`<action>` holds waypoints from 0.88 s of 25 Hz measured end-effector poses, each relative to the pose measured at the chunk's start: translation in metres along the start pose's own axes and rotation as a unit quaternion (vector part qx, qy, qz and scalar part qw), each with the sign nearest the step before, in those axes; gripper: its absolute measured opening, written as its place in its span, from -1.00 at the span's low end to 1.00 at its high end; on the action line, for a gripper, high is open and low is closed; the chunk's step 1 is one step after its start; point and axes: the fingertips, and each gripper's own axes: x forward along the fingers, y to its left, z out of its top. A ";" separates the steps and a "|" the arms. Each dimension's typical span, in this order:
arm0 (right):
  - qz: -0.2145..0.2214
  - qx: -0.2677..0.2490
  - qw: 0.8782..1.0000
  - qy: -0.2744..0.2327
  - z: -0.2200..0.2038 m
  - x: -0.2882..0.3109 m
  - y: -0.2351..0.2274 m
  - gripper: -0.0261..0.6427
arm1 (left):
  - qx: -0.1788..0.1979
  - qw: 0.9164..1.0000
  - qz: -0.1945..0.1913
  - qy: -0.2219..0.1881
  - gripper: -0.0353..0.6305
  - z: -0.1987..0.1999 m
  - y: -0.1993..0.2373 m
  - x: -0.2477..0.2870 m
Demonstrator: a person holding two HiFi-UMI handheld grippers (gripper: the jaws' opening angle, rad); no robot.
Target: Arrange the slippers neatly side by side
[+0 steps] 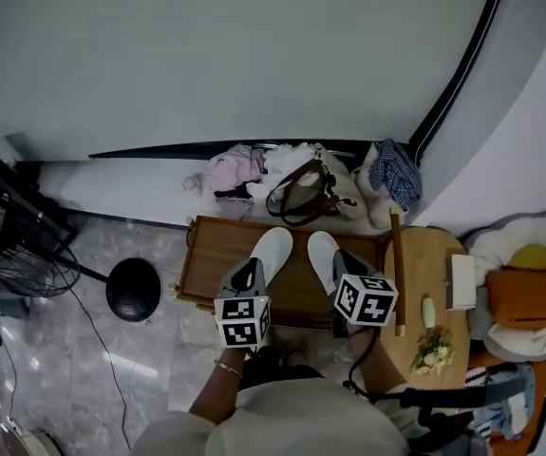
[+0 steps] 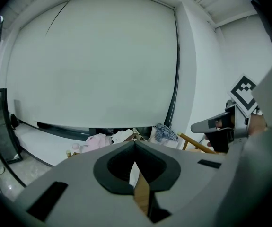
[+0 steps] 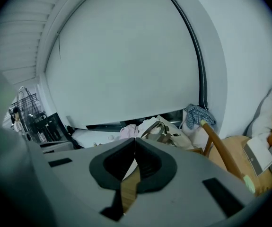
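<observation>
In the head view two white slippers lie side by side, toes pointing away, on a low wooden table (image 1: 214,255): the left slipper (image 1: 273,248) and the right slipper (image 1: 321,253). My left gripper (image 1: 253,268) sits over the heel of the left slipper, and my right gripper (image 1: 341,257) over the heel of the right one. Both hide the slippers' near ends. In the left gripper view the left gripper (image 2: 135,144) has its jaw tips touching with nothing between them. The right gripper (image 3: 135,139) looks the same in its own view.
A brown handbag (image 1: 302,196), pink clothes (image 1: 234,169) and a plaid cloth (image 1: 396,173) lie beyond the low table by the wall. A black round base (image 1: 133,289) and a fan (image 1: 16,266) stand at left. A round wooden table (image 1: 436,255) with a book (image 1: 461,281) is at right.
</observation>
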 end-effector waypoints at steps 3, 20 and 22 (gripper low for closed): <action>-0.004 -0.001 1.000 0.000 0.005 0.009 0.003 -0.82 | 0.001 1.000 -0.005 0.002 -0.84 0.002 0.007 0.009; -0.022 -0.030 0.998 0.042 -0.017 0.040 0.015 -0.82 | -0.008 0.999 -0.018 0.029 -0.84 -0.014 0.035 0.032; -0.025 -0.028 0.998 0.051 -0.024 0.042 0.014 -0.82 | -0.010 0.999 -0.019 0.037 -0.84 -0.021 0.036 0.033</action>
